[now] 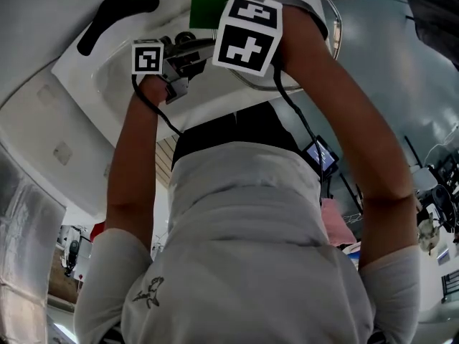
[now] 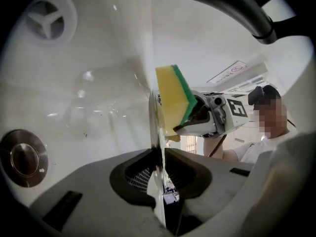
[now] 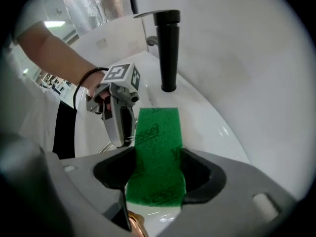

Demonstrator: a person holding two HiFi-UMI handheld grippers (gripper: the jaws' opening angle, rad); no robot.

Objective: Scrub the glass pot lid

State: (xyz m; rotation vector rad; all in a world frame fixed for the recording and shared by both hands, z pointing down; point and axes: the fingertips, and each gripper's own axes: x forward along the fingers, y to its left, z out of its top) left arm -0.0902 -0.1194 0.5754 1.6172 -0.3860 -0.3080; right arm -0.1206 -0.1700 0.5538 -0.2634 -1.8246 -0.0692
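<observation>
The glass pot lid (image 2: 157,132) stands edge-on in the left gripper view, and my left gripper (image 2: 160,169) is shut on its rim. Part of the lid's rim (image 1: 333,27) shows in the head view beyond my right arm. A yellow and green sponge (image 2: 174,100) sits right beside the lid's right face; whether it touches I cannot tell. My right gripper (image 3: 157,174) is shut on that sponge (image 3: 157,157), green side towards the camera. A copper-coloured knob (image 3: 134,227) peeks in at the bottom of the right gripper view. In the head view both grippers, left (image 1: 188,52) and right (image 1: 219,20), hang over the sink.
The white sink basin (image 2: 89,83) has a metal drain (image 2: 22,157) and an overflow opening (image 2: 49,19). A black faucet (image 3: 168,48) stands at the basin's back edge, its spout (image 2: 222,4) arching over the lid. The person's torso fills the lower head view.
</observation>
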